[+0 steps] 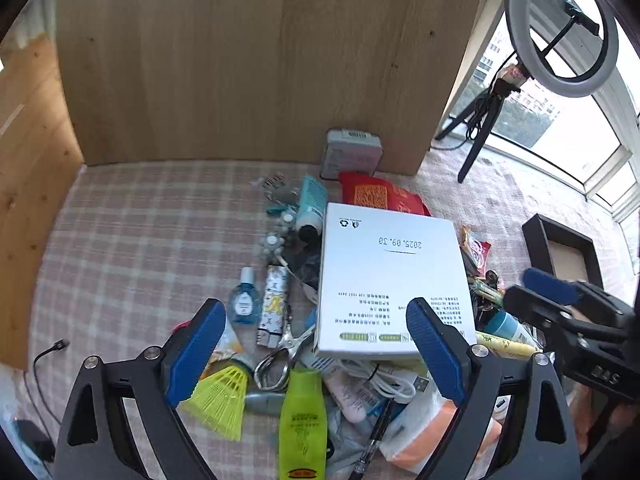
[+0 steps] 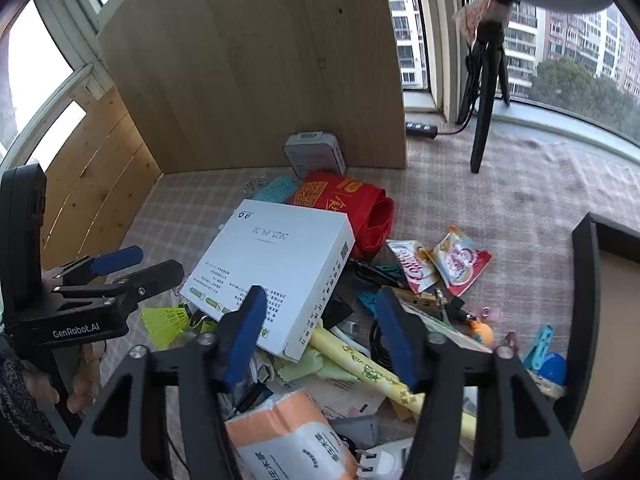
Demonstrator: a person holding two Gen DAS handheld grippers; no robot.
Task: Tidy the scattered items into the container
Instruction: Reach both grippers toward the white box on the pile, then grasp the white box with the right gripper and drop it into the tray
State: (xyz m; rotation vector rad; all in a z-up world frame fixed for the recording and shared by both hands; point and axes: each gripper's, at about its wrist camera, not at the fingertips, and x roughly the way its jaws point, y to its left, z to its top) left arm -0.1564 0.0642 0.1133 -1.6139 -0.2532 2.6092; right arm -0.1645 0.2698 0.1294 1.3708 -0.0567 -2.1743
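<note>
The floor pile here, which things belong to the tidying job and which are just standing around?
For the job:
- white box
- yellow shuttlecock
- green bottle
- snack packets
- black container

Just there:
- ring light tripod
- wooden board
- power strip

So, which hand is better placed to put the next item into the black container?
Probably the right. The black container lies on its side of the pile, just beyond the right gripper, whose open jaws hang over the clutter. The left gripper is farther away.
</note>
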